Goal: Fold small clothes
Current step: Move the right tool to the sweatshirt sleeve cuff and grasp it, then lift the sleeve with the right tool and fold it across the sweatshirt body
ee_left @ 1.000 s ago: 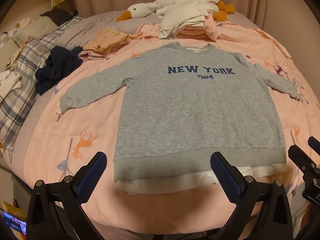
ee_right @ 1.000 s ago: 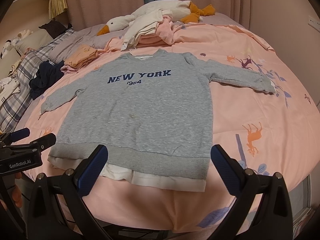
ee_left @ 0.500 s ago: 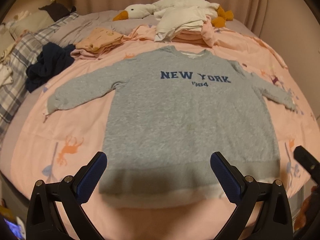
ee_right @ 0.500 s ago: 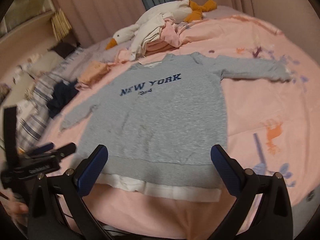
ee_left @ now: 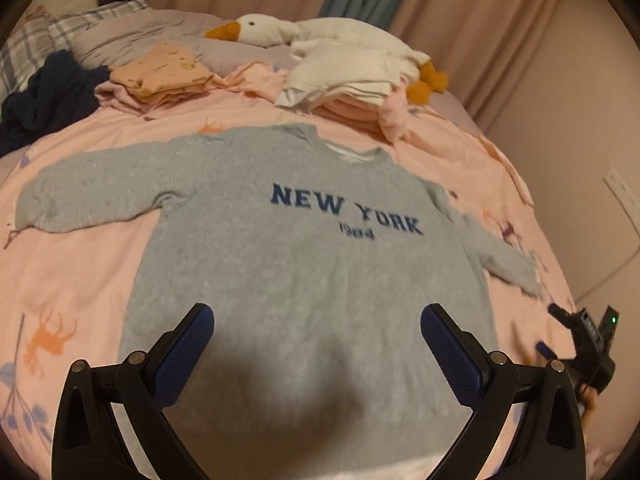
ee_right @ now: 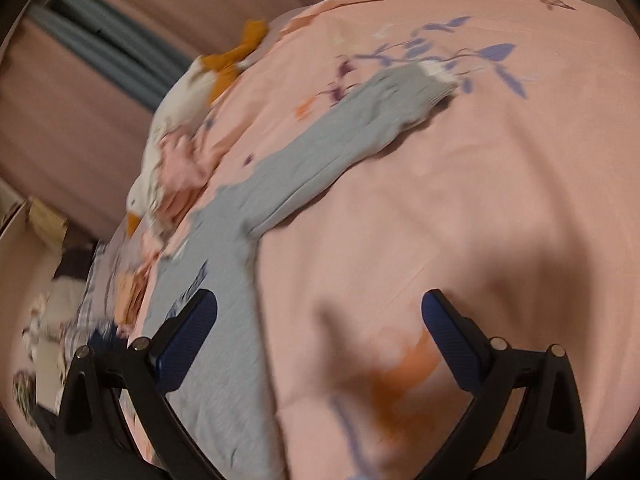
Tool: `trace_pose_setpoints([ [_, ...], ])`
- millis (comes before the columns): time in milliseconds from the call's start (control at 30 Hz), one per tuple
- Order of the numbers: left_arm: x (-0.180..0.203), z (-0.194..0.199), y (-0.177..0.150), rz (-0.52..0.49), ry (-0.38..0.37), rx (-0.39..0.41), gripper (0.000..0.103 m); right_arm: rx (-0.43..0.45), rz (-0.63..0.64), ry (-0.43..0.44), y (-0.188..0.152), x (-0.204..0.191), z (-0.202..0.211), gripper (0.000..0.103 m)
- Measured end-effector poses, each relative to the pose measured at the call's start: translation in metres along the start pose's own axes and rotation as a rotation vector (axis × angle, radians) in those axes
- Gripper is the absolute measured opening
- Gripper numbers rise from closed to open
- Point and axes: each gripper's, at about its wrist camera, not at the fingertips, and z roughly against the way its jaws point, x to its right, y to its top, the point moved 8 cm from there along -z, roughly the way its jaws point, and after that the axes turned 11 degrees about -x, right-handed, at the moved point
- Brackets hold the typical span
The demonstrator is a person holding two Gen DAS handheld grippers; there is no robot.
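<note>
A grey sweatshirt printed NEW YORK lies flat and face up on the pink bedspread, both sleeves spread out. My left gripper hangs open over its lower body, nothing between the blue pads. In the right wrist view, which is tilted and blurred, the sweatshirt's right sleeve runs up toward its white-edged cuff. My right gripper is open above the bedspread, its left pad over the sweatshirt's side edge. The right gripper also shows at the lower right of the left wrist view.
Folded peach clothes and a white-and-pink stack lie beyond the collar. A goose plush lies behind them. A dark navy garment sits at far left by plaid bedding. Curtains hang behind the bed.
Both grippers moved forward over the bed. The left now sits above the sweatshirt's lower body; the right swung to the right and tilted toward the right sleeve. Both stayed open.
</note>
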Motion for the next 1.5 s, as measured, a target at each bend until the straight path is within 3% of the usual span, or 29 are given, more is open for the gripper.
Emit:
trace_pose_setpoints([
  [233,0.005,-0.022,0.025,-0.007,0.024,-0.039,0.102,0.046,-0.115,-0.004,0.076,0.029,-0.024,0.096],
  [533,-0.004,-0.045,0.034,0.037,0.041,-0.086,0.102,0.121,-0.216,0.026,0.139,0.049,-0.045,0.084],
  [600,-0.005,-0.049,0.032,0.035,0.054,-0.097,0.102,0.14,-0.246,0.029,0.146,0.056,-0.044,0.072],
  [700,-0.007,-0.053,0.029,0.033,0.067,-0.111,0.102,0.145,-0.282,0.008,0.149,0.069,-0.044,0.04],
  [733,-0.009,-0.053,0.029,0.034,0.069,-0.114,0.102,0.142,-0.29,-0.004,0.15,0.072,-0.044,0.025],
  [900,-0.022,-0.051,0.024,0.064,0.08,-0.127,0.102,0.113,-0.271,-0.024,0.151,0.074,-0.043,0.021],
  [1033,-0.039,-0.045,0.022,0.106,0.081,-0.126,0.102,0.132,-0.148,-0.076,0.156,0.038,-0.027,0.019],
  [1267,-0.069,-0.03,0.014,0.154,0.072,-0.121,0.102,0.191,0.204,-0.19,0.159,-0.087,-0.002,0.017],
  [1500,-0.108,-0.012,0.009,0.22,0.076,-0.098,0.102,0.192,0.533,-0.301,0.124,-0.218,-0.035,0.017],
])
